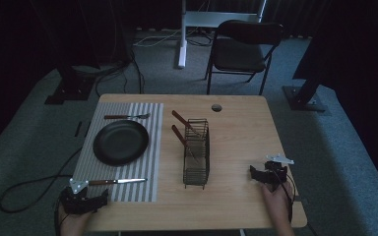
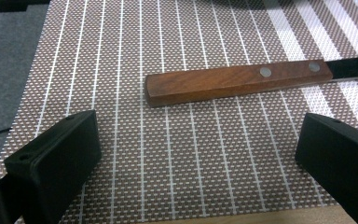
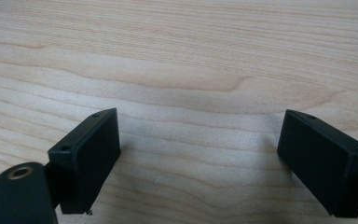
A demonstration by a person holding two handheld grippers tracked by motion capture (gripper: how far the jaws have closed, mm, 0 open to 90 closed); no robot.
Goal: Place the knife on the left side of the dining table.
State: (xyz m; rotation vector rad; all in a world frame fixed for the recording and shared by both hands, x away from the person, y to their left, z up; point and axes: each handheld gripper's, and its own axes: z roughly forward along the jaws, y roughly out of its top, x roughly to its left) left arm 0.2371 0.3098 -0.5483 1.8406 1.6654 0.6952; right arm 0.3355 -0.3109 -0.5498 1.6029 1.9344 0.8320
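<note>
**Two grippers wide apart, a knife just ahead of the left one**

Two hand-held grippers sit at the near edge of the table (image 1: 236, 206), each with its jaws spread wide and nothing between them. The left gripper (image 1: 101, 199) hovers over the near left corner of a striped placemat (image 1: 152, 147). In the left gripper view, the knife (image 2: 242, 81) lies across the mat just ahead of the gripper (image 2: 198, 154), its wooden handle with two rivets nearest and its blade running off to the right. The handle's butt end sits slightly left of the gap's middle, apart from both jaws and untouched by them.

From the high view the knife (image 1: 118, 181) rests along the near side of the placemat, handle toward the left gripper, blade pointing toward the table's middle. A black plate (image 1: 120, 142) sits in the centre of the mat beyond the knife, and a fork (image 1: 126, 116) lies on the mat's far side.

The right gripper (image 1: 256, 174) rests near the table's right edge, well apart from the knife. Its own view shows its jaws (image 3: 198, 158) over bare wood. Between the two grippers stands a wire basket (image 1: 197, 152) with two wooden handles sticking out of it.
</note>
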